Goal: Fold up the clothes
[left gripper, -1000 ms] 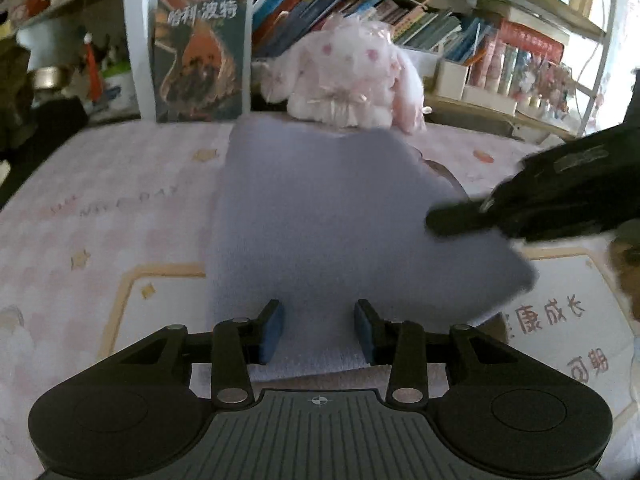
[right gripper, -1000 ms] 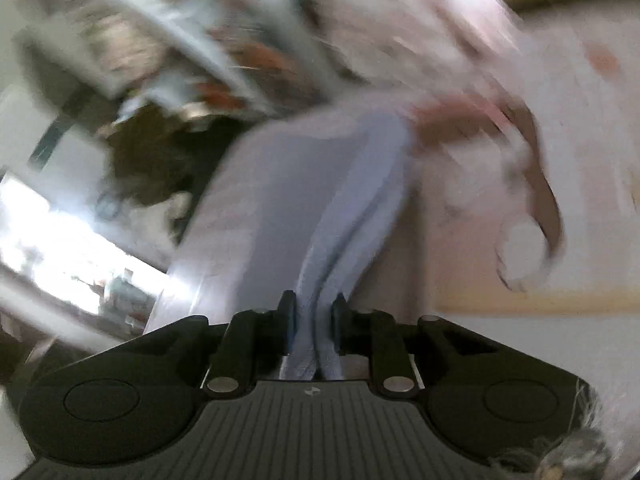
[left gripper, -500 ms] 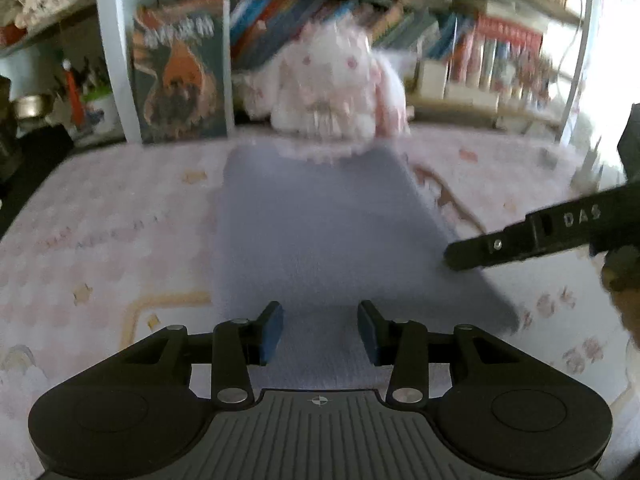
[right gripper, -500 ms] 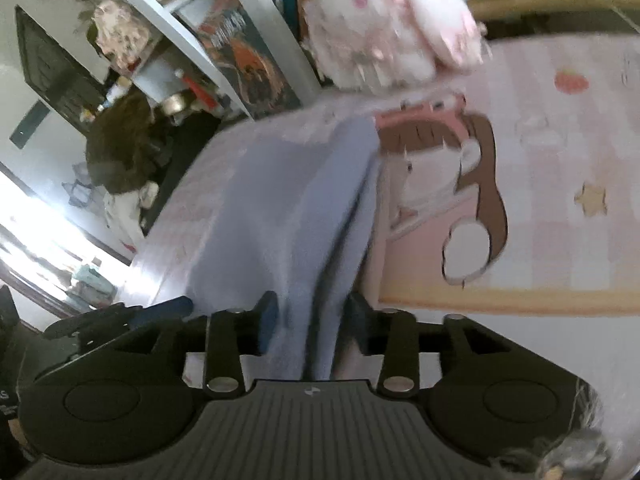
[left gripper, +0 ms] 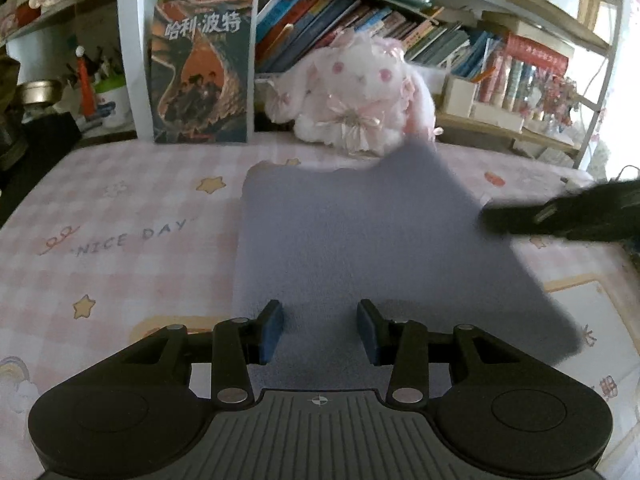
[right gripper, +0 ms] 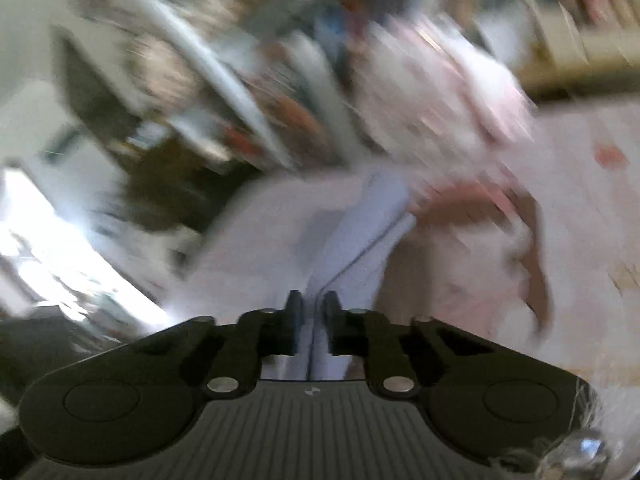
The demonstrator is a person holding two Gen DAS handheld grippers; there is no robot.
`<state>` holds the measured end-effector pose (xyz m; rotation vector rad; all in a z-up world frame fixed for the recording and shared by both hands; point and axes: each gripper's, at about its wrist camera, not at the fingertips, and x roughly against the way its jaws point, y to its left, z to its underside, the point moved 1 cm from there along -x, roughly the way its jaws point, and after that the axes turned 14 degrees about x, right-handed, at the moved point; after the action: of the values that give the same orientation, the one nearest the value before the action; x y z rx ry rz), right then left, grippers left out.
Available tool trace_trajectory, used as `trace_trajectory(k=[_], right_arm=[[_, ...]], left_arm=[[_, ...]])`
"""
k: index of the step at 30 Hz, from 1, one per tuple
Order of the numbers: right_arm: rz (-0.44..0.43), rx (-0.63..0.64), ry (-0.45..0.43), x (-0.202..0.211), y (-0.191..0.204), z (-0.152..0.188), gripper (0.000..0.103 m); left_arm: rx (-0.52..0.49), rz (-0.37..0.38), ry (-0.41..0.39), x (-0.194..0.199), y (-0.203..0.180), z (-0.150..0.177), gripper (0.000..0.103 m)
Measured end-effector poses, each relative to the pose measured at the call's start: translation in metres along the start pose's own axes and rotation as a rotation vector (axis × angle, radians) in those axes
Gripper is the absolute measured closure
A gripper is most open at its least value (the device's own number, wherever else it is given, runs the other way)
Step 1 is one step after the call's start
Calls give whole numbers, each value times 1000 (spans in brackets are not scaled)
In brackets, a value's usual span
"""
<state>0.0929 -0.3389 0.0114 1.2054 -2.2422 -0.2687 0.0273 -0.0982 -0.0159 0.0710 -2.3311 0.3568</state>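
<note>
My right hand-held gripper (right gripper: 311,312): just closed, pinching lilac cloth (left gripper: 360,248) edge | my left hand-held gripper (left gripper: 320,330): part-open over cloth, gripping nothing | bed (left gripper: 120,216) beneath

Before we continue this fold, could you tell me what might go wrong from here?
1. The right gripper pinches only the edge of the lavender cloth, which could slip out.
2. The left gripper has its jaws apart, not gripping, so that side may drag.
3. The cloth's far corner reaches the plush bunny and might nudge it.

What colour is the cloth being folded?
The cloth is plain greyish lavender, with no pattern; the left wrist view shows it best.
</note>
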Motion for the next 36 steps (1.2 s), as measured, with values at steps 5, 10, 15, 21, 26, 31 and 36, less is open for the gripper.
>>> trace_trajectory(k=[5, 10, 15, 21, 26, 31, 36], right_arm=[[181, -53, 225, -24, -24, 18, 102], [190, -112, 190, -12, -25, 24, 95], [166, -32, 95, -5, -3, 6, 60], [145, -61, 273, -41, -6, 16, 92], [1, 68, 110, -11, 24, 13, 93], [103, 112, 200, -25, 17, 29, 93], [169, -2, 259, -31, -3, 37, 92]], left_arm=[[-10, 1, 6, -1, 0, 0, 62], [-24, 7, -7, 0, 1, 3, 61], [-28, 8, -10, 0, 0, 3, 60], [-53, -2, 11, 2, -3, 1, 60], [-65, 4, 15, 3, -3, 2, 60], [-68, 17, 22, 1, 0, 3, 60], [-109, 11, 5, 5, -4, 5, 56]])
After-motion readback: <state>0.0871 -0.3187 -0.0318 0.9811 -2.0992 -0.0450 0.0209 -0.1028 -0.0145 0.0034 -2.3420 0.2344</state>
